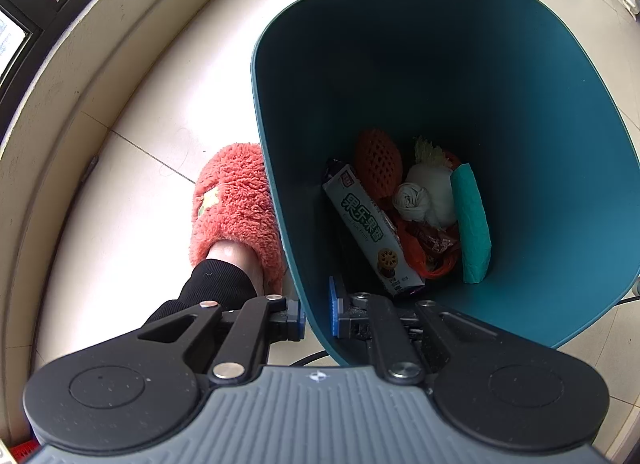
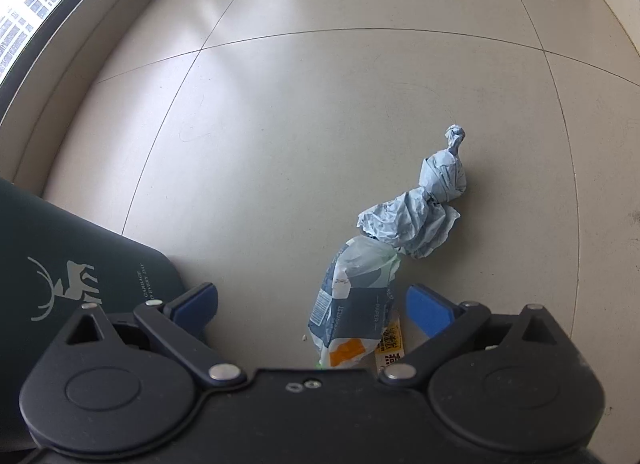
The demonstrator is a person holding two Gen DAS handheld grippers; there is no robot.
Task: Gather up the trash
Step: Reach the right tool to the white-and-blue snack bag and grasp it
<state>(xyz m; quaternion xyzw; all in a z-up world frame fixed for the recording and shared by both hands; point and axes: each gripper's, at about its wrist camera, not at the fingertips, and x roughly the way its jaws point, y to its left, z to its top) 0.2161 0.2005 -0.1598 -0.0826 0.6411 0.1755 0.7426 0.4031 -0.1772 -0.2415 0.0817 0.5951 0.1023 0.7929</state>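
My left gripper [image 1: 316, 318] is shut on the near rim of a teal trash bin [image 1: 520, 104], with one finger outside the wall and one inside. In the bin lie a biscuit box [image 1: 370, 228], an orange foam net [image 1: 378, 162], a white paper ball [image 1: 424, 196], a teal packet [image 1: 472, 224] and a red wrapper [image 1: 436, 248]. My right gripper [image 2: 314, 306] is open just above the floor. A tissue-pack wrapper [image 2: 356, 292] lies between its fingers, untouched by the pads. A small yellow wrapper [image 2: 390, 344] sits beside it and a crumpled grey-blue bag [image 2: 424, 208] beyond.
A person's foot in a fuzzy orange slipper [image 1: 236, 208] stands left of the bin. The bin's outer wall with a deer logo [image 2: 60, 264] is left of my right gripper. A raised window sill [image 2: 60, 76] runs along the left. A black cable [image 1: 308, 358] lies under the bin.
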